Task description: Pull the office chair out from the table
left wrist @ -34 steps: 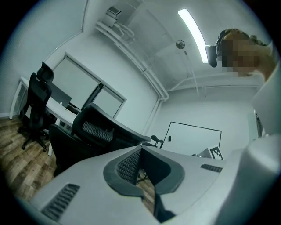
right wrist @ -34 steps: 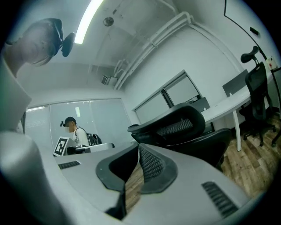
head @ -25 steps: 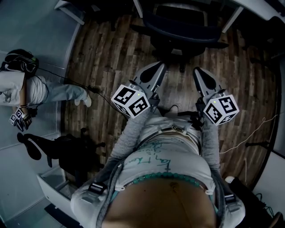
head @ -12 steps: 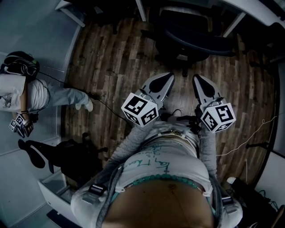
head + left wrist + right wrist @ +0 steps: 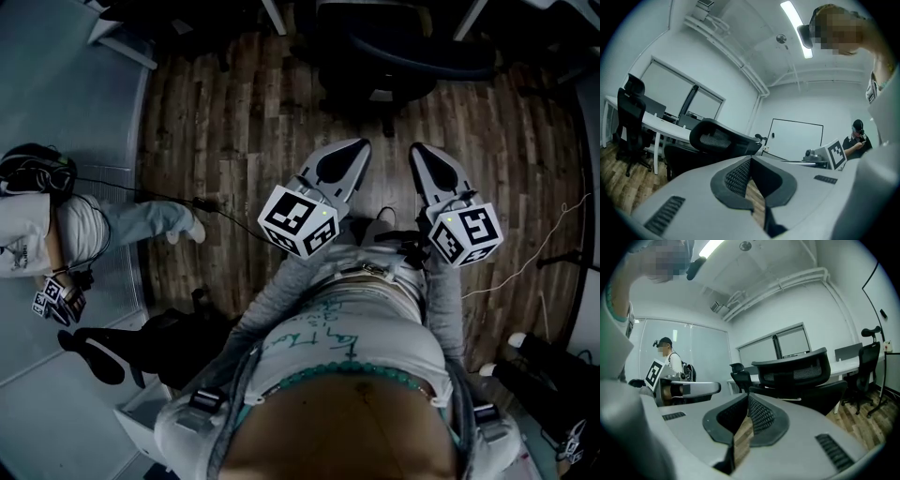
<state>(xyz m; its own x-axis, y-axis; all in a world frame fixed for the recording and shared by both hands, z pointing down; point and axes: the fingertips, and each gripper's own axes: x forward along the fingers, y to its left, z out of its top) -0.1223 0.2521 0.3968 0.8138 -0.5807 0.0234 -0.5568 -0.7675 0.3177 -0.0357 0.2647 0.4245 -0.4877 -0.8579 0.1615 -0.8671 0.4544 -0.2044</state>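
The black office chair stands at the top of the head view, tucked by the white table legs; its mesh back shows in the left gripper view and fills the middle of the right gripper view. My left gripper and right gripper are held side by side, level, pointing at the chair and a short way short of it. Both are shut with nothing between the pads. Neither touches the chair.
A person stands at the left with a cable trailing over the wood floor. Another black chair sits at the lower left. More chairs line the white desks; a whiteboard hangs on the far wall.
Both shut grippers have shifted a little, the left one rightward in the picture, closer to the right one. The chair now sits higher in the head view and the bystander lower.
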